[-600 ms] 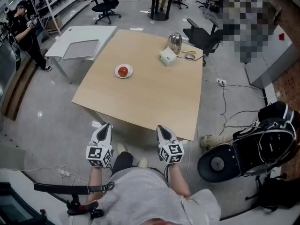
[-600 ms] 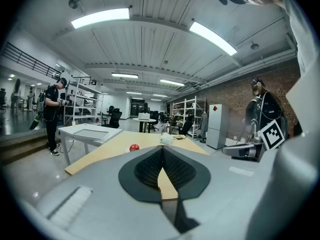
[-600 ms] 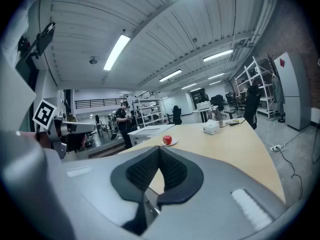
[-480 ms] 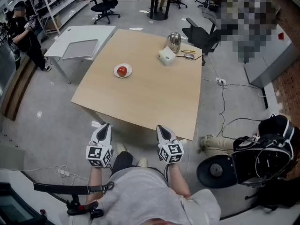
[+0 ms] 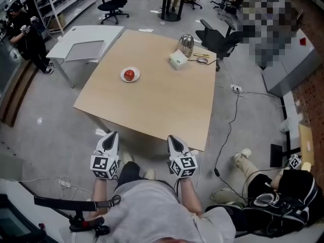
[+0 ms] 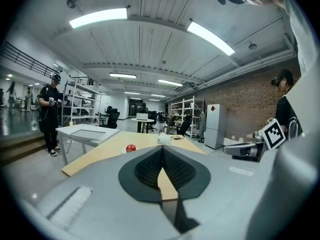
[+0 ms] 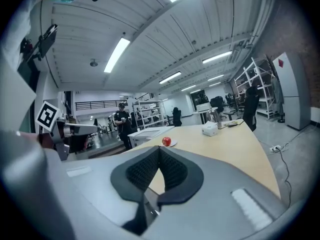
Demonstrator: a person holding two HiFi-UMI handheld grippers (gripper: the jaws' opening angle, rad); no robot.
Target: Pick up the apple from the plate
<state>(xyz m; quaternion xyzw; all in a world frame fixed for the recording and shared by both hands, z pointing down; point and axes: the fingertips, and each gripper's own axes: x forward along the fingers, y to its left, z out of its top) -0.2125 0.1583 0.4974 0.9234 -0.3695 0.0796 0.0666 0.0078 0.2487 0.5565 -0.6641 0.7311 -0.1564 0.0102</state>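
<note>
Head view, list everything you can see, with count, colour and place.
table: one, light wood, centre
plate: one, white, left part of the table
apple: one, red, on the plate
box: one, white, far side of the table
metal vessel: one, silver, just beyond the box
side table: one, white, left of the wooden table
office chair: one, black, at the table's far right corner
bystander: one, dressed in black, far left
left tongs: one, white and black, shut, empty, short of the table's near edge
right tongs: one, white and black, shut, empty, short of the table's near edge
</note>
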